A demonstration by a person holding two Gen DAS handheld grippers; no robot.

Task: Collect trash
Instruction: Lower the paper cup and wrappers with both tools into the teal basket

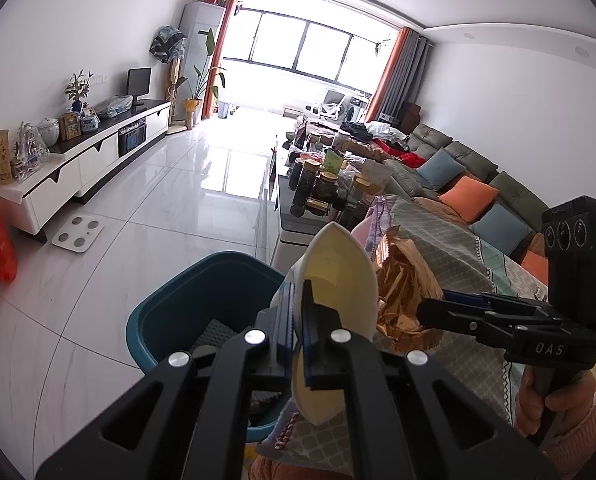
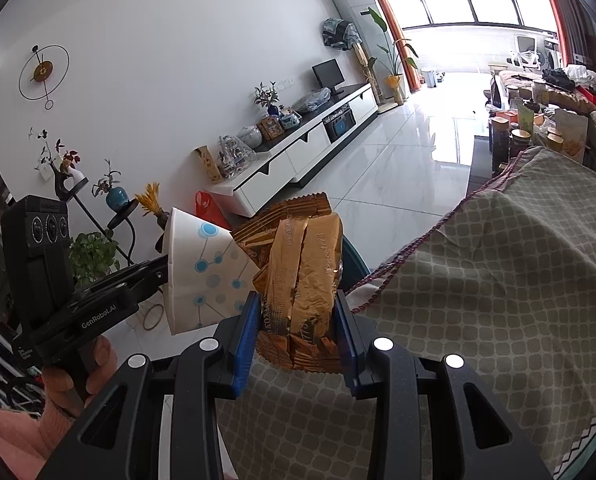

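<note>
Bin [image 1: 166, 312] sits just below the left tool [image 1: 298, 320] pinching a cup [image 1: 338, 280]; right tool [image 2: 296, 320] clamps a wrapper [image 2: 302, 280] beside it.

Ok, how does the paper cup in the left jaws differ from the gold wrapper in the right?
The paper cup is white with blue dots, squashed flat; the gold wrapper is shiny, crinkled foil with printed lettering. The left gripper pinches the cup's rim with jaws nearly shut; the right gripper's jaws stand wider around the bulkier wrapper. Both are held side by side near the teal bin.
</note>
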